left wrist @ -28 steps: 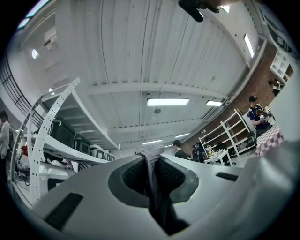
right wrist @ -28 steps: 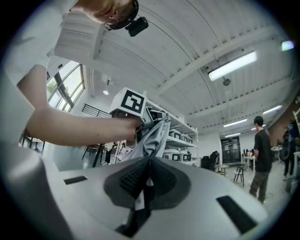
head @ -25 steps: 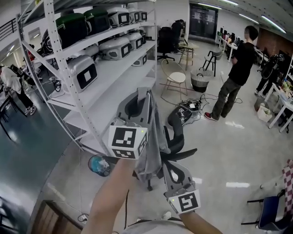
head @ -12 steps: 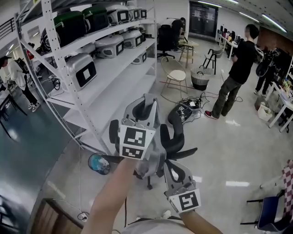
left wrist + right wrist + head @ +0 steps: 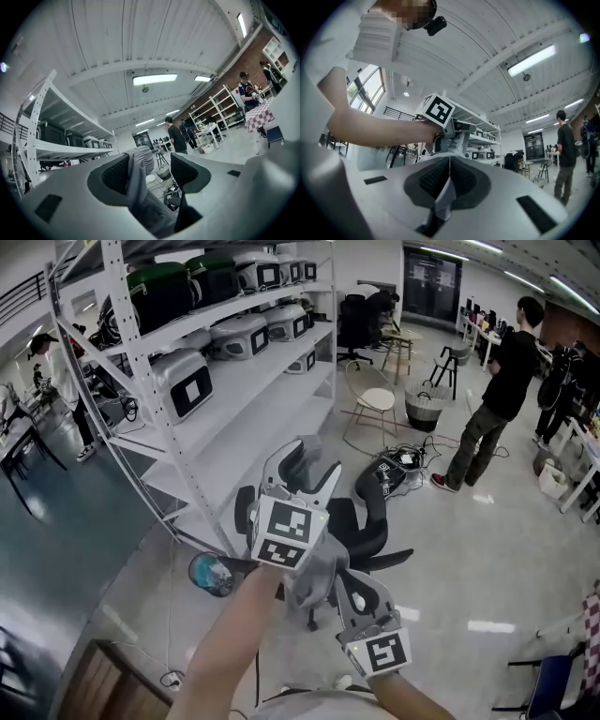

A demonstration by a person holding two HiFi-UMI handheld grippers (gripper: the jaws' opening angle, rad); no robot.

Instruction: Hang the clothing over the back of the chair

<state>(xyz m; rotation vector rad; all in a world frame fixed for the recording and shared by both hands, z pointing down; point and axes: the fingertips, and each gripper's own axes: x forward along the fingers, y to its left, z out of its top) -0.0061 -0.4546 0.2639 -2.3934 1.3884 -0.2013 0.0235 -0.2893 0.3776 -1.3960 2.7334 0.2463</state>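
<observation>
The clothing [image 5: 317,570] is lying between the jaws of the left gripper [image 5: 305,465], which have just been opening, and is running back into the right gripper [image 5: 345,583], whose jaws are pinching it. The chair [image 5: 364,526] is standing just beyond the left gripper. The shelving rack [image 5: 234,399] is rising to its left, and a person [image 5: 502,381] is standing far to its right.

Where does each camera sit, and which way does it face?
Head view: on the person's head, facing steeply down at the chair; left gripper, right gripper and forearms show.
Left gripper view: rides that gripper, looks across the room; own fingers just opened, clothing between.
Right gripper view: rides that gripper, faces the left gripper; own fingers shut on clothing.
Shared: both gripper views show the clothing.
</observation>
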